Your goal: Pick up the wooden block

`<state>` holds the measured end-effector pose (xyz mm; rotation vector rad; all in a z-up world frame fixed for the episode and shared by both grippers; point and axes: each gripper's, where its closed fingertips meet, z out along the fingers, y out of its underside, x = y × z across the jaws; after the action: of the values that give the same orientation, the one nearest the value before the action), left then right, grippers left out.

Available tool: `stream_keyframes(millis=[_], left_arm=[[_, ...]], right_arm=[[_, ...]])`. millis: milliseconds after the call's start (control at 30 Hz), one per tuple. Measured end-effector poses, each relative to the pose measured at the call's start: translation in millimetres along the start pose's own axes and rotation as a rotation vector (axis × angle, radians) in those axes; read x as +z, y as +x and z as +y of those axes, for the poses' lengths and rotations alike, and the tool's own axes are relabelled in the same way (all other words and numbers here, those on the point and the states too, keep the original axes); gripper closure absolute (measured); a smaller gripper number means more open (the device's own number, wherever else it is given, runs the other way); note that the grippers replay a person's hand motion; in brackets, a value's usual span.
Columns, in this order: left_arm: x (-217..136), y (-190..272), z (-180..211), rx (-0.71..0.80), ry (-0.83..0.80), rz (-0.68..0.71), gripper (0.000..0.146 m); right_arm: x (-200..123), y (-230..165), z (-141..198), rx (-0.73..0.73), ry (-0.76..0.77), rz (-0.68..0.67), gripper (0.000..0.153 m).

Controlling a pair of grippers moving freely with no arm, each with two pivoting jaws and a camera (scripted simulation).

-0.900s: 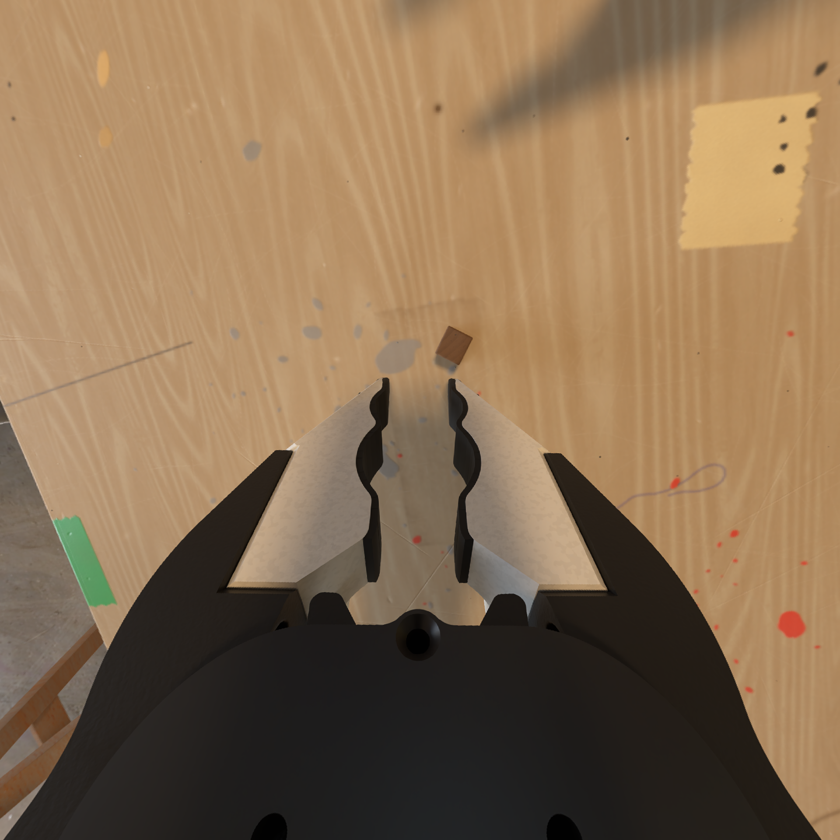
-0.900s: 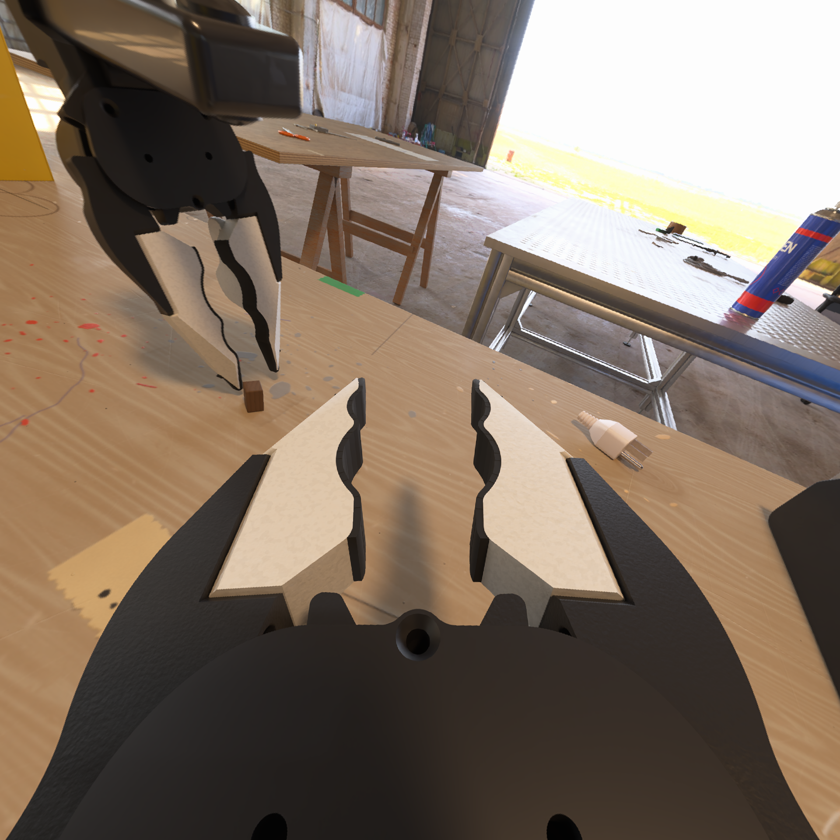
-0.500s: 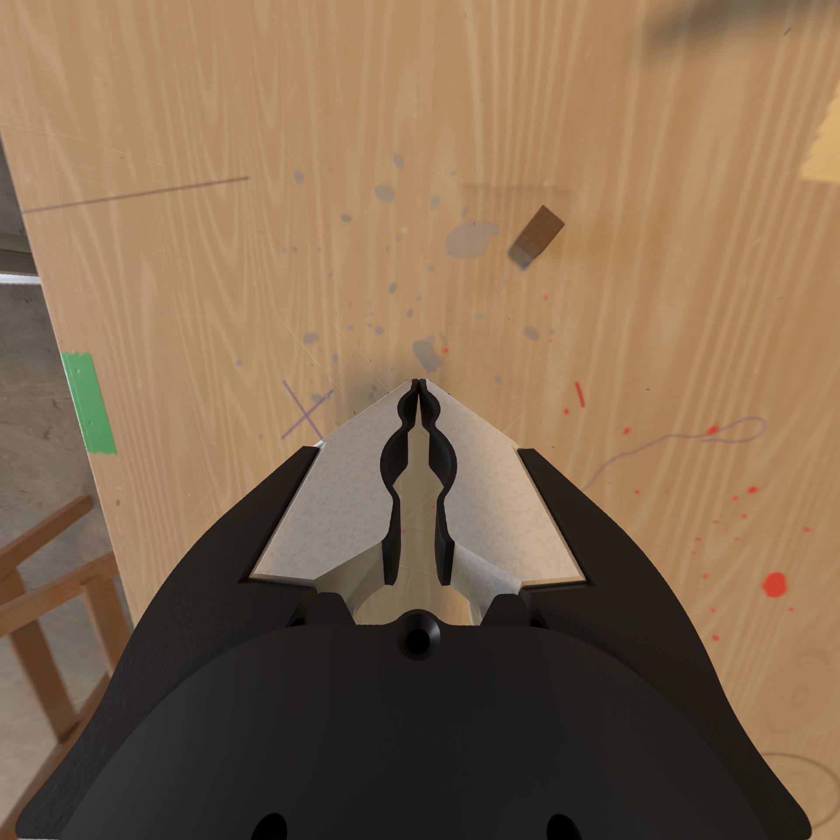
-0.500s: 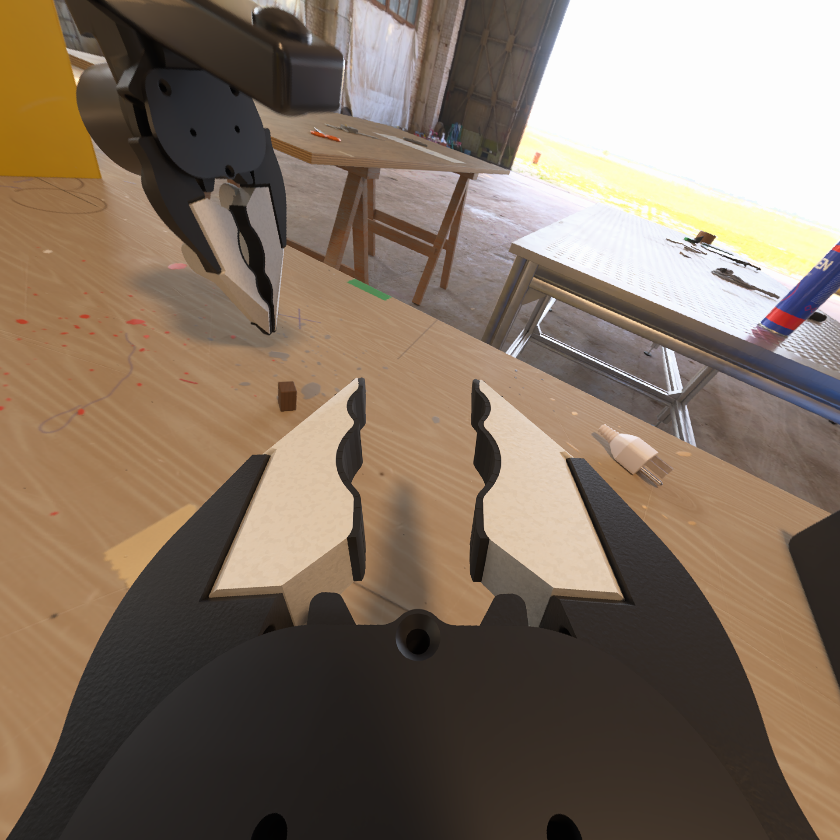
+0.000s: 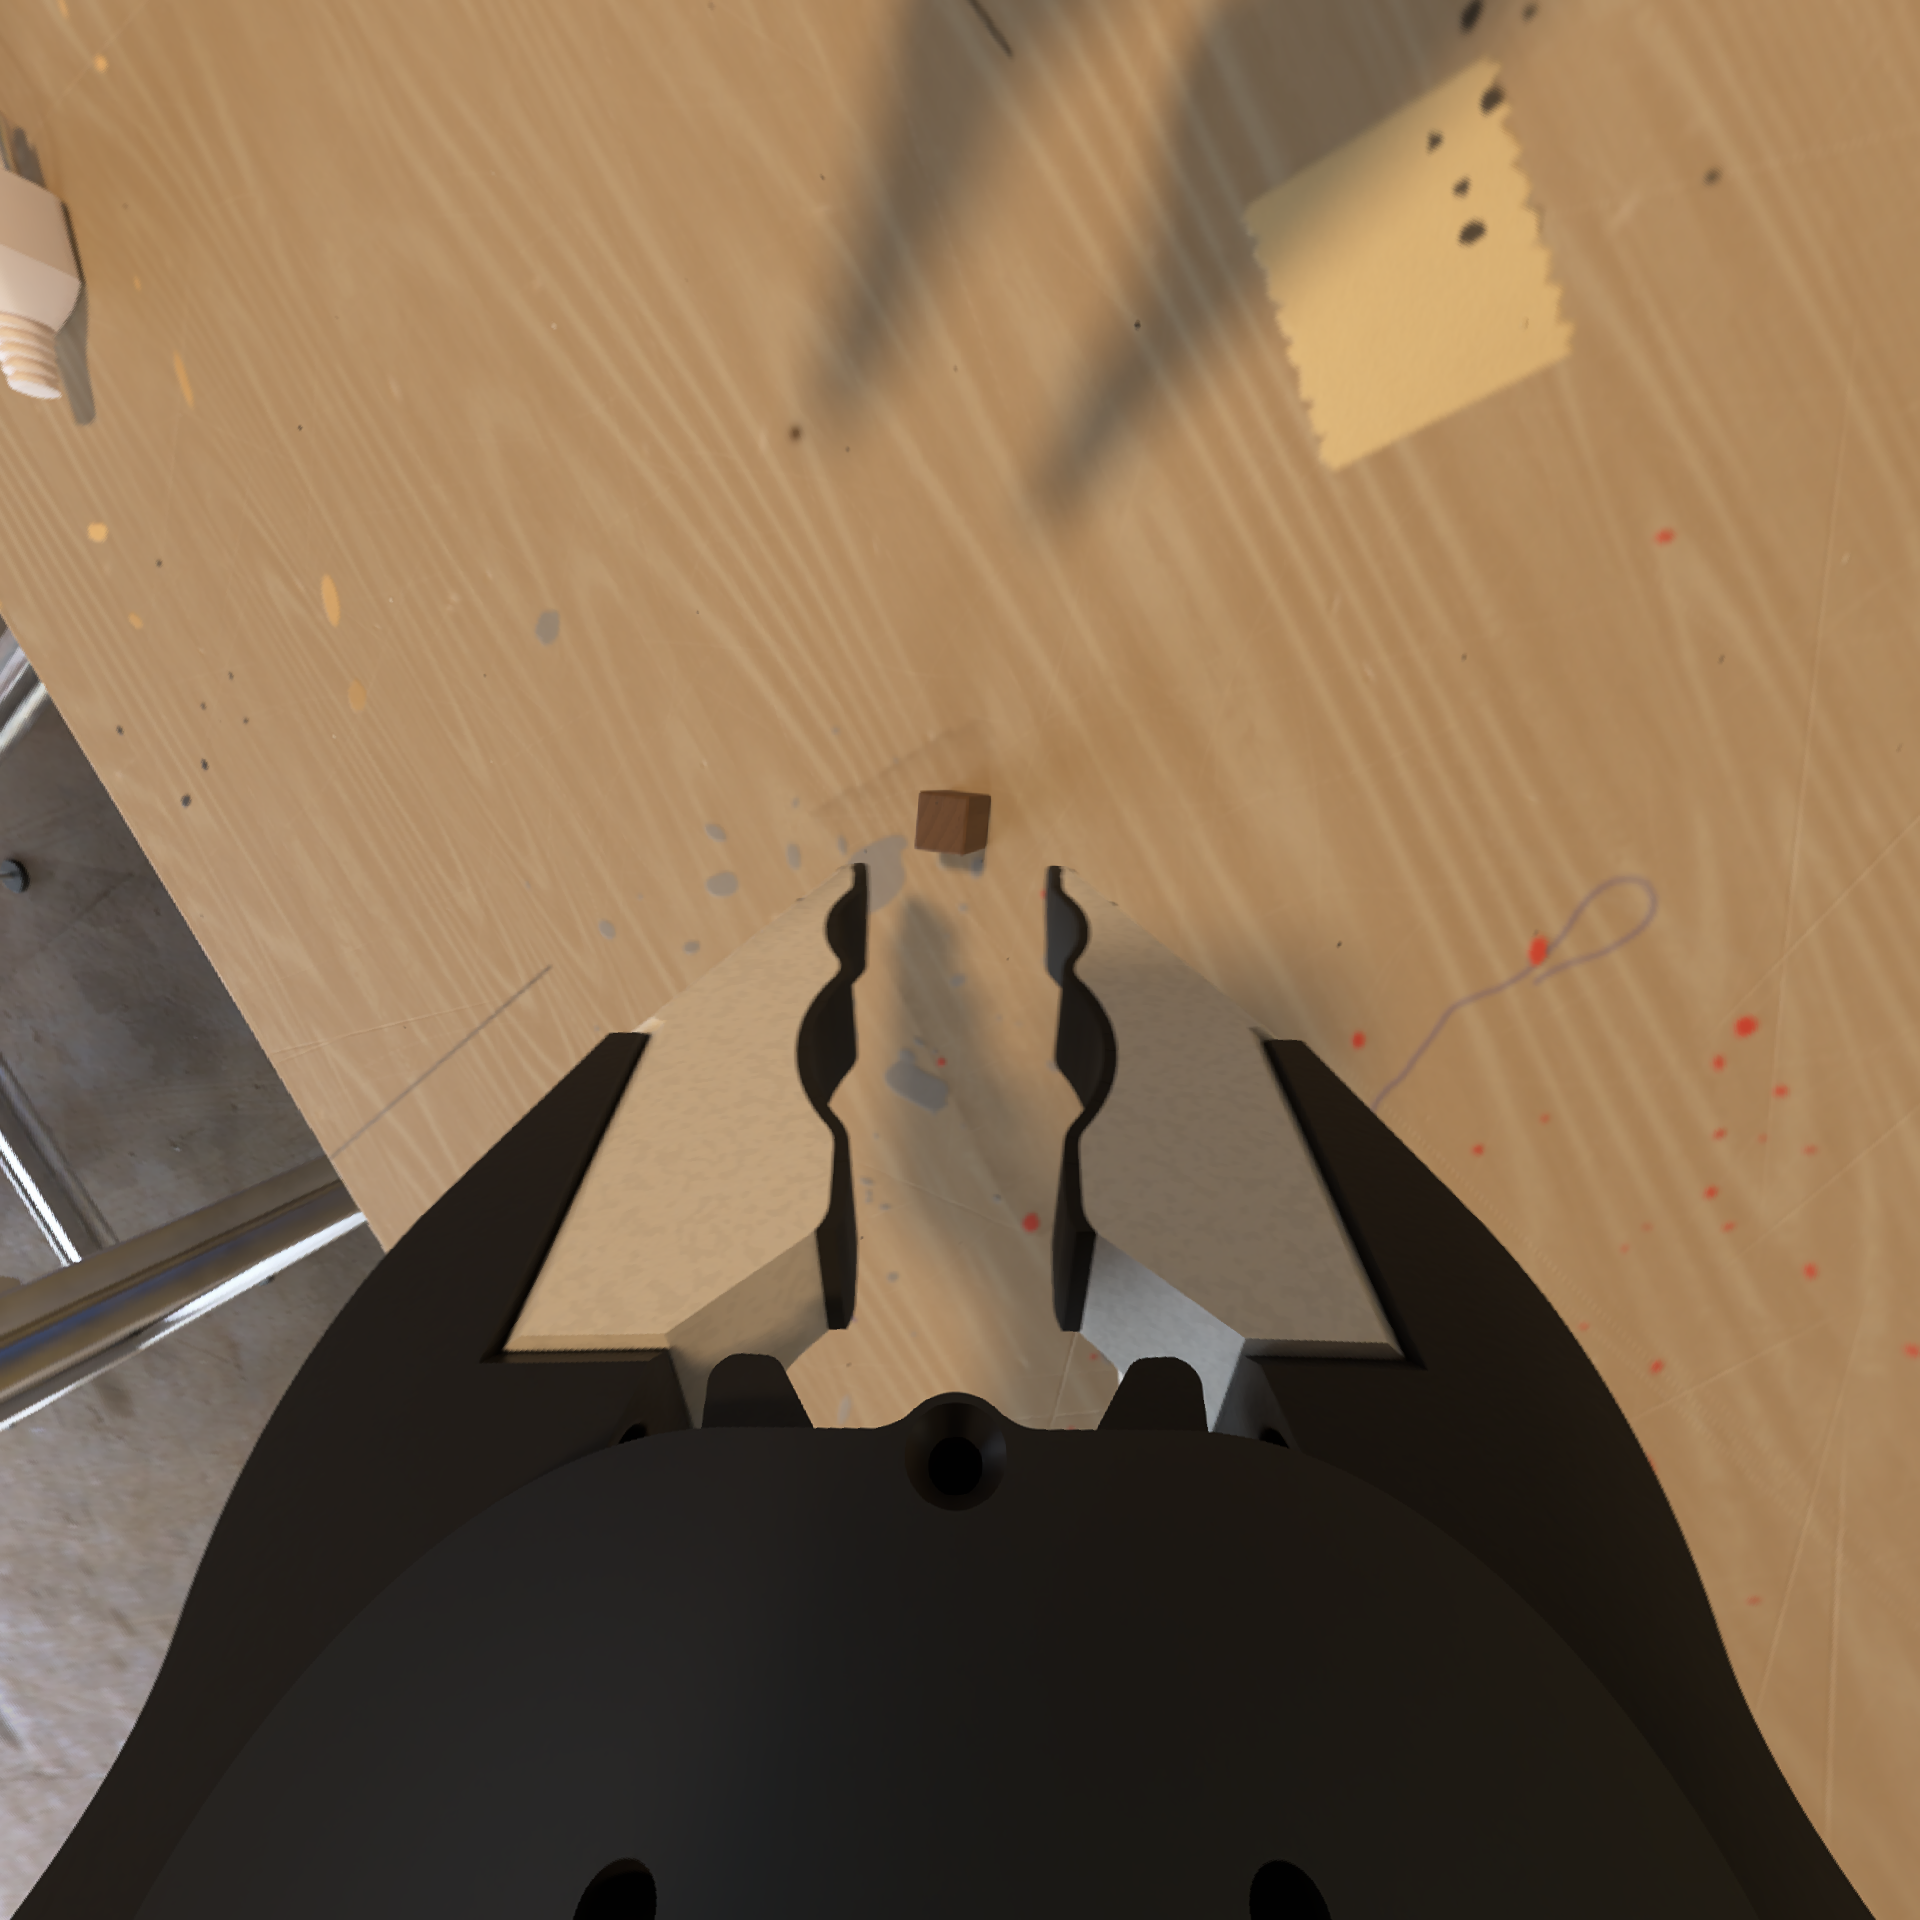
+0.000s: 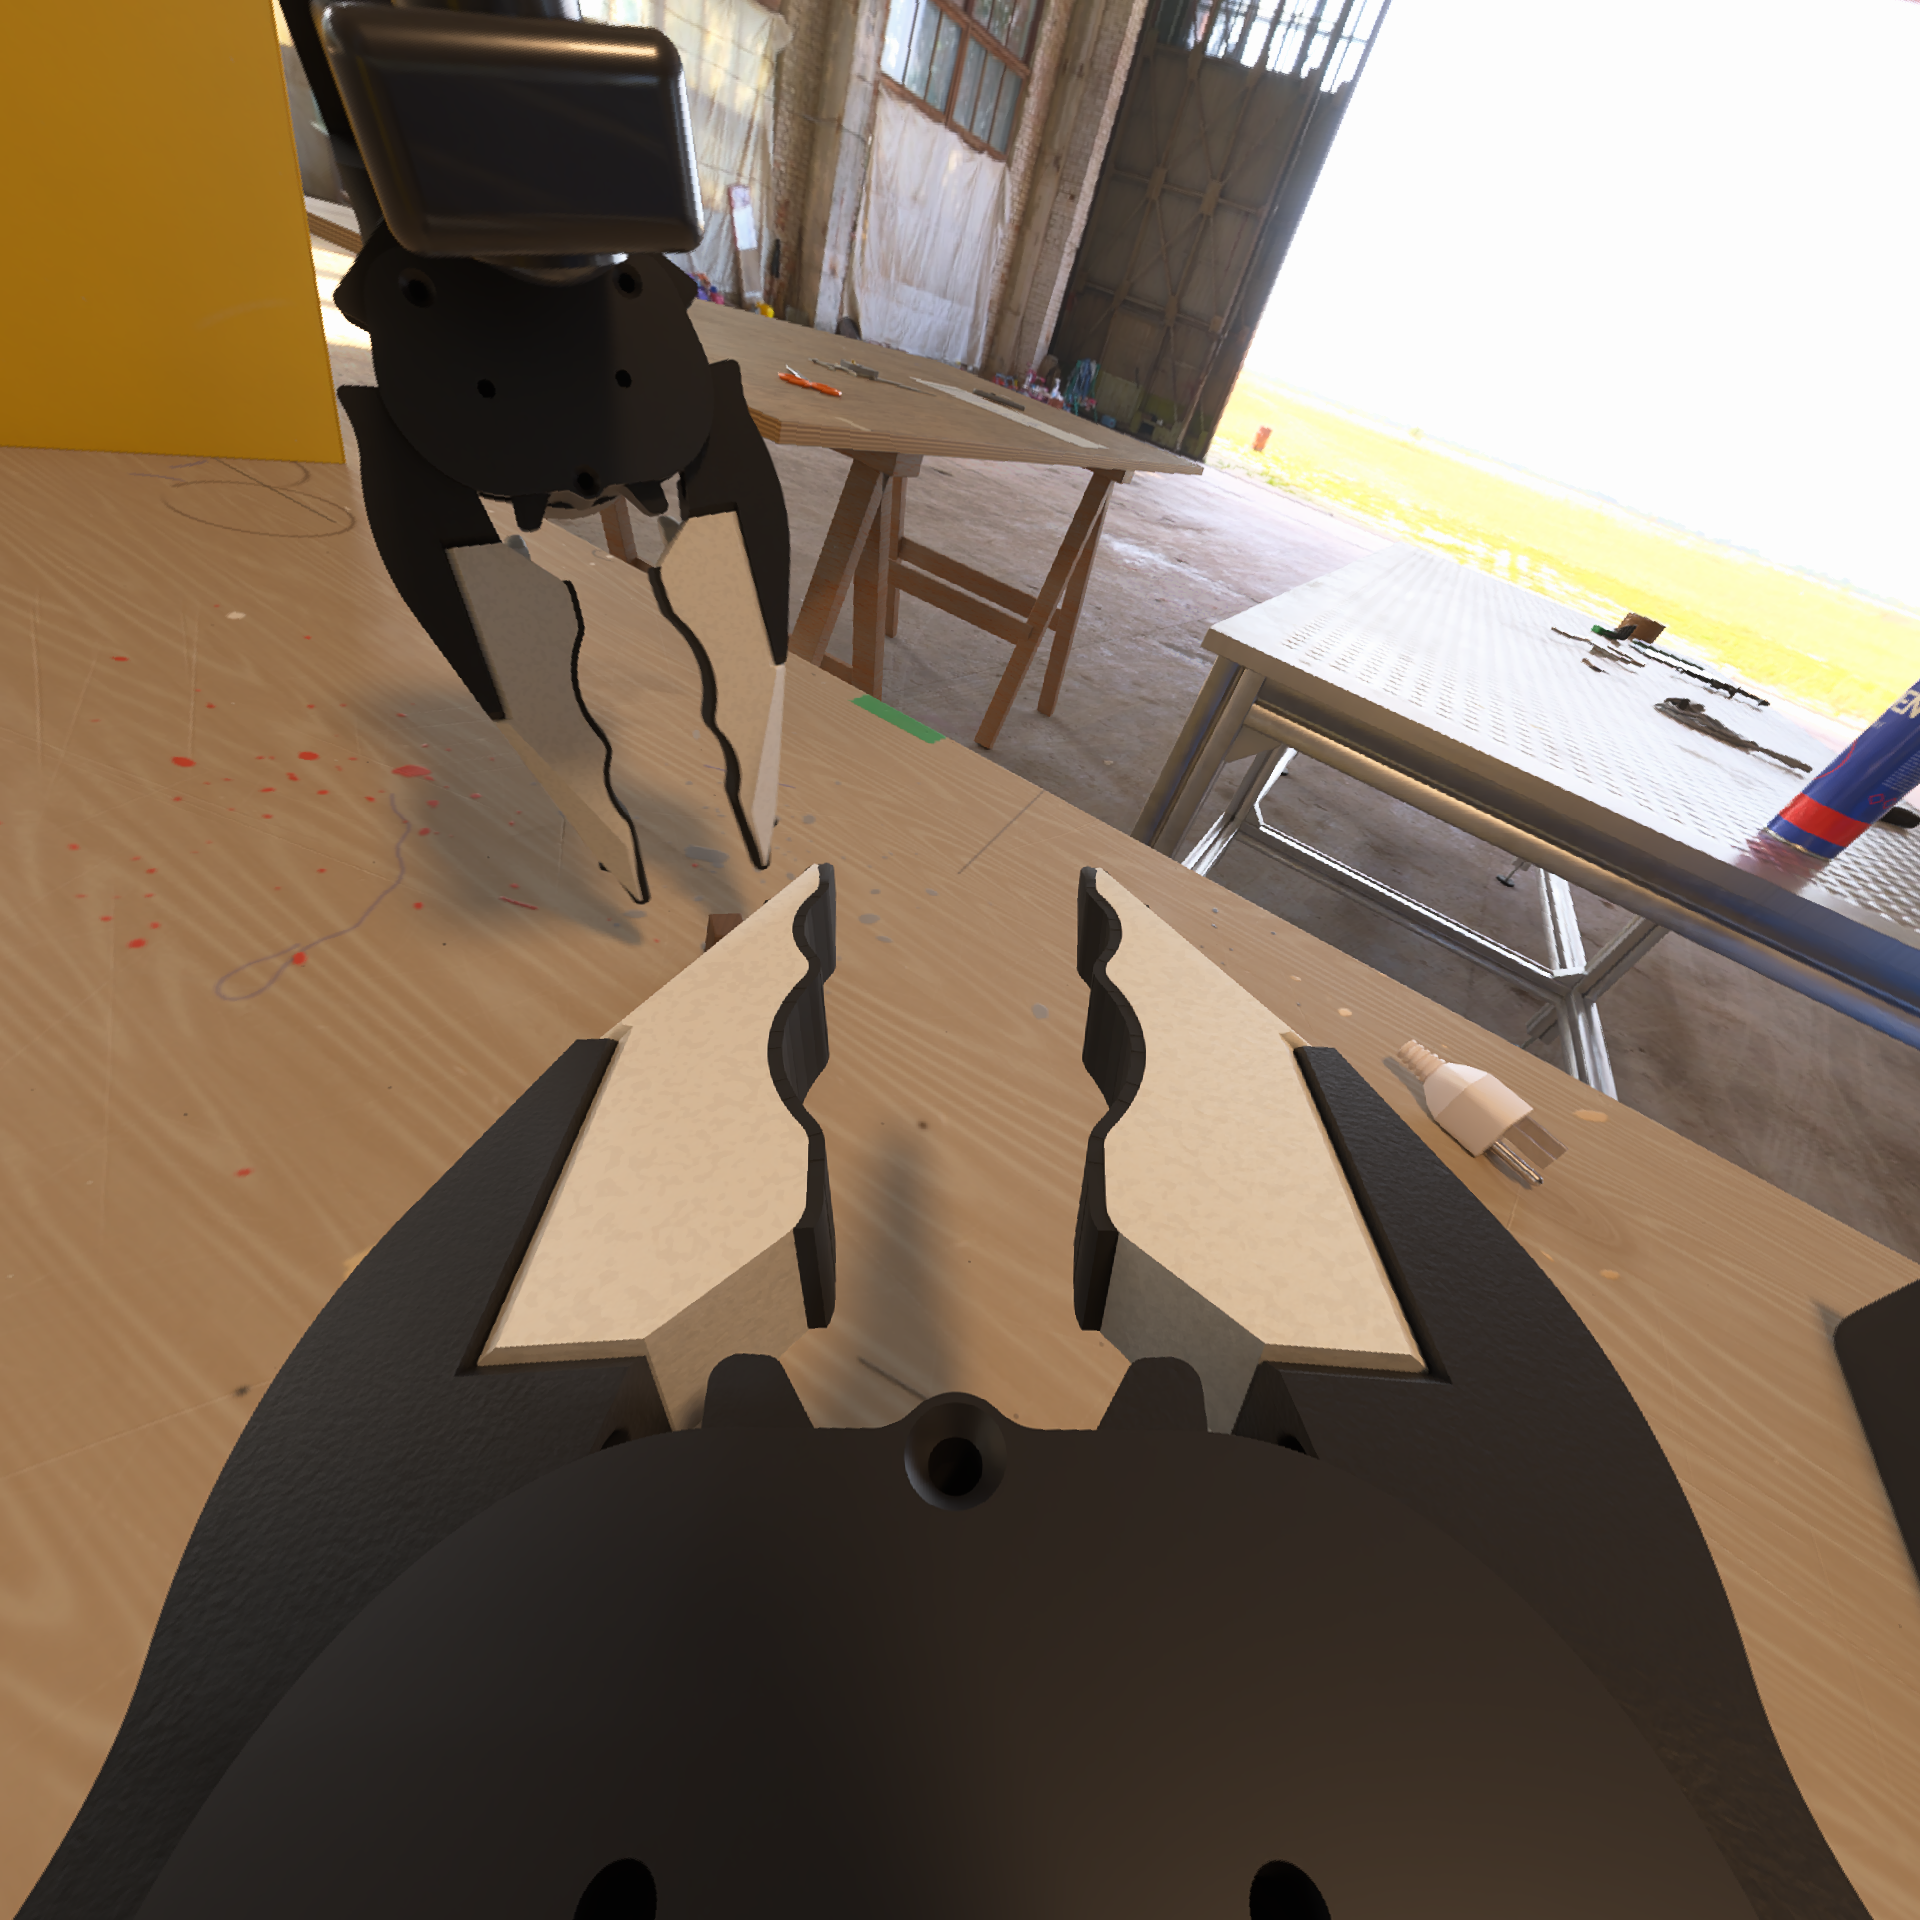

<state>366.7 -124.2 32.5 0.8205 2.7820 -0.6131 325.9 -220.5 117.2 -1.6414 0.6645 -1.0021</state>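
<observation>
The wooden block (image 5: 952,821) is a small brown cube on the plywood table (image 5: 520,468). My left gripper (image 5: 954,875) is open and points down at the table. The block lies just beyond its fingertips, centred on the gap, and is not held. In the right wrist view the left gripper (image 6: 701,878) hovers tilted over the table with its tips close to the surface. Only a sliver of the block (image 6: 720,925) shows there, behind my right gripper's left finger (image 6: 727,1039). My right gripper (image 6: 956,875) is open and empty, low over the table, near the block.
A white plug (image 6: 1475,1107) lies on the table to the right, and also shows in the left wrist view (image 5: 31,281). A pale tape patch (image 5: 1413,281) lies beyond the block. The table edge with green tape (image 6: 899,719) runs behind. A dark object (image 6: 1881,1382) sits at far right.
My left gripper, shut and off to the block's side half a second ago, has opened and lined up on the block. The right gripper stays open and has shifted its aim.
</observation>
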Motion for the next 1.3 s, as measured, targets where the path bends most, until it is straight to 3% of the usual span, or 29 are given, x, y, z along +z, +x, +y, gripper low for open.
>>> stream_keyframes(millis=[100,333,500,900,1100,1300], left_arm=[[0.7,-4.5,7.4,0.070,-0.056,-0.001,0.099],[24.8,-3.0,1.4,0.071,-0.010,0.066,0.131],[20.0,-2.7,12.1,0.078,-0.063,0.093,0.136],[-66.8,-23.6,36.2,-0.109,0.010,-0.132,0.136],[-118.4,-4.3,4.9,-0.116,0.124,-0.267,0.136],[-164.6,44.3,-20.2,-0.120,0.254,-0.403,0.136]], right_arm=[[-0.4,1.7,-0.8,0.011,0.006,-0.001,0.106],[0.4,5.7,0.9,0.063,0.006,-0.011,0.106],[-0.2,8.4,1.2,0.075,0.007,-0.006,0.107],[-0.9,-2.6,-3.2,0.068,0.012,-0.040,0.107],[2.6,-66.8,11.7,0.112,-0.107,-0.366,0.115],[21.9,-103.6,30.3,0.053,-0.256,-0.439,0.126]])
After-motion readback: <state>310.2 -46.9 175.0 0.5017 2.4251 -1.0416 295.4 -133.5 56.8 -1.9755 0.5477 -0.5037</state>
